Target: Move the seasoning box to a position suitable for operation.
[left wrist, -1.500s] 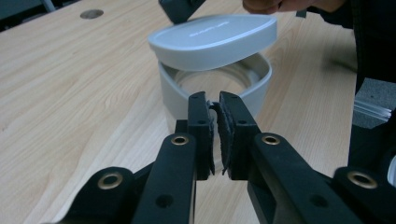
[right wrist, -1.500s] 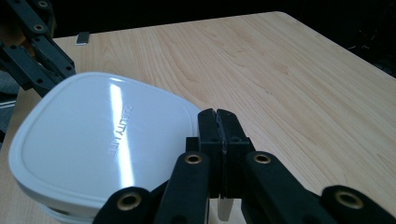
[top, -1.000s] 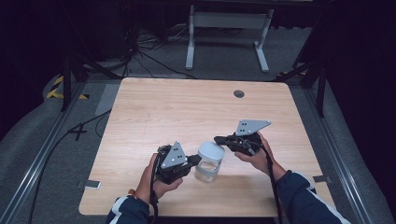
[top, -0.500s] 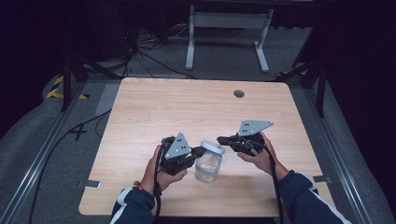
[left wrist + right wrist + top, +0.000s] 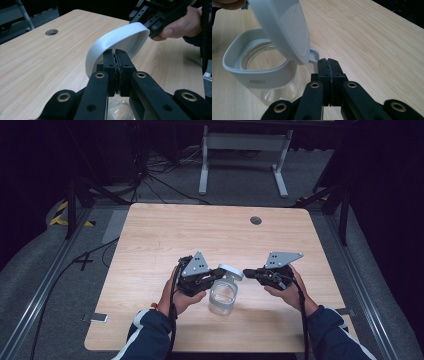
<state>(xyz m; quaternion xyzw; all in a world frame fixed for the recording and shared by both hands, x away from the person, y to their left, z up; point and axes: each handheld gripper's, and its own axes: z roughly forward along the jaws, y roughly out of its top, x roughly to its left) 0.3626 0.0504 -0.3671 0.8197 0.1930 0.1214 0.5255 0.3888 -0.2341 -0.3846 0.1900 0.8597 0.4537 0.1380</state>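
Observation:
A clear glass jar (image 5: 222, 299) with a pale grey collar (image 5: 254, 75) stands open on the wooden table (image 5: 200, 230) between my hands. Its white lid (image 5: 231, 270) hangs tilted just above the mouth. My left gripper (image 5: 217, 276) is shut, and its tips pinch the lid's near rim (image 5: 120, 40). My right gripper (image 5: 246, 272) is shut with nothing in it, its tips close to the lid's other edge. In the right gripper view the lid (image 5: 284, 27) leans over the jar, and a small grey tab (image 5: 314, 54) sits just ahead of my right gripper (image 5: 328, 61).
A round cable hole (image 5: 256, 220) lies near the table's far edge. Behind the table stands a white metal frame (image 5: 240, 142) on the floor, with cables (image 5: 150, 180) to its left. The floor drops away dark on both sides.
My left gripper has moved up and toward the jar, and the lid has risen off the jar's mouth and tilted. My right gripper has shifted a little to the right.

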